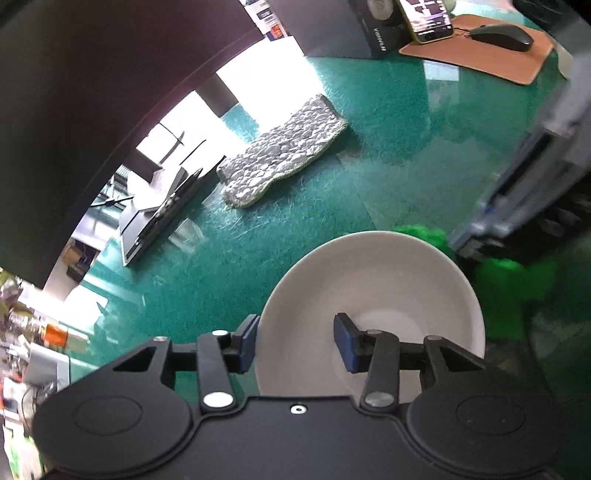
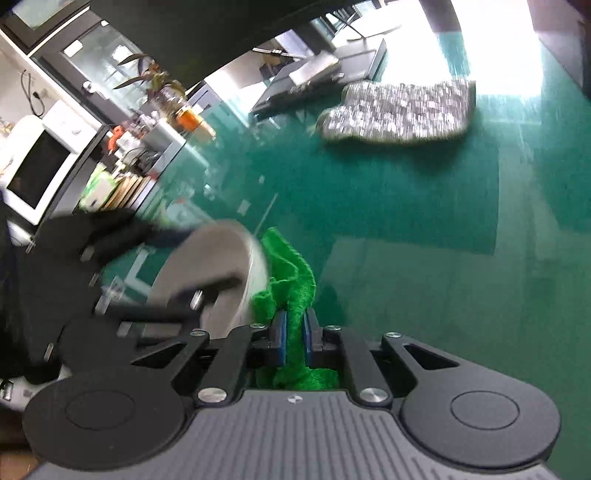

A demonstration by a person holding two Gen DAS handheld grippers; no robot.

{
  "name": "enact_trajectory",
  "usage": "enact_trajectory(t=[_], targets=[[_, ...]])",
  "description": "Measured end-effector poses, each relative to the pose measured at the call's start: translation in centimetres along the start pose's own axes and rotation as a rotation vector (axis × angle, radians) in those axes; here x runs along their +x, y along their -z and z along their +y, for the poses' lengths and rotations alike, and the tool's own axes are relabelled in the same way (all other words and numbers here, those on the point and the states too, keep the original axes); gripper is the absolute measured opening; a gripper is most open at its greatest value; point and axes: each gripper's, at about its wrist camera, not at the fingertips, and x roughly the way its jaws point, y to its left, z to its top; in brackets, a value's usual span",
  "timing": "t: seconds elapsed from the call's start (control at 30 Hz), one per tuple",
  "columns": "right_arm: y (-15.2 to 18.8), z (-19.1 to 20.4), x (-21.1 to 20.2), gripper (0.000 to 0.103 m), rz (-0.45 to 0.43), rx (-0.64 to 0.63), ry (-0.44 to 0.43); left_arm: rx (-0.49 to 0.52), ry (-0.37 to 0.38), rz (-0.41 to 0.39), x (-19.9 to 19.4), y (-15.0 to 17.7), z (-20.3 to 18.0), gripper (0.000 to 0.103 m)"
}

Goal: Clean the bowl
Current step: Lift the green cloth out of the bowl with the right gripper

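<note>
A white bowl [image 1: 373, 291] stands tilted on the green glass table [image 1: 388, 155]. My left gripper [image 1: 297, 341] straddles its left wall: one blue pad lies against the outside of the rim, the other is inside the bowl. The right wrist view shows the same grip, with a blurred black finger [image 2: 214, 286] inside the bowl [image 2: 221, 258]. My right gripper [image 2: 294, 341] is shut on a bright green cloth [image 2: 291, 266], which lies bunched against the bowl's outer right side. The cloth [image 1: 509, 273] shows beyond the bowl in the left wrist view.
A grey pebble-patterned mat [image 1: 284, 147] lies further back on the table. At the far end are a black mouse [image 1: 502, 37] on a brown pad, a phone [image 1: 428, 18] and a dark box. A white microwave [image 2: 37, 166] and cluttered shelves stand off to the left.
</note>
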Motion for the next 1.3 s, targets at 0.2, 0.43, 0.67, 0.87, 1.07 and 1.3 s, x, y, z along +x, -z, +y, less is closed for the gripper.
enact_trajectory(t=[0.2,0.43,0.67,0.87,1.07,1.3], targets=[[-2.1,-0.5,1.2,0.011,-0.025,0.036,-0.002,-0.010,0.014,0.034,0.3,-0.6,0.2,0.042],[-6.2,-1.5,5.0,0.011,-0.007,0.166,-0.116,-0.024,0.003,0.038,0.2,-0.5,0.0,0.042],[-6.9,-1.1,6.1,0.011,0.002,0.231,-0.165,-0.038,-0.005,0.040,0.1,-0.5,-0.1,0.042],[-4.2,-3.9,3.4,0.011,-0.025,0.359,-0.153,-0.040,-0.007,0.040,0.1,-0.5,-0.2,0.042],[-0.7,-5.5,1.5,0.011,-0.042,0.489,-0.190,-0.042,-0.012,0.033,0.0,-0.5,-0.3,0.043],[2.2,-5.6,0.3,0.011,-0.018,0.537,-0.266,-0.010,-0.006,-0.001,0.6,-0.5,0.9,0.048]])
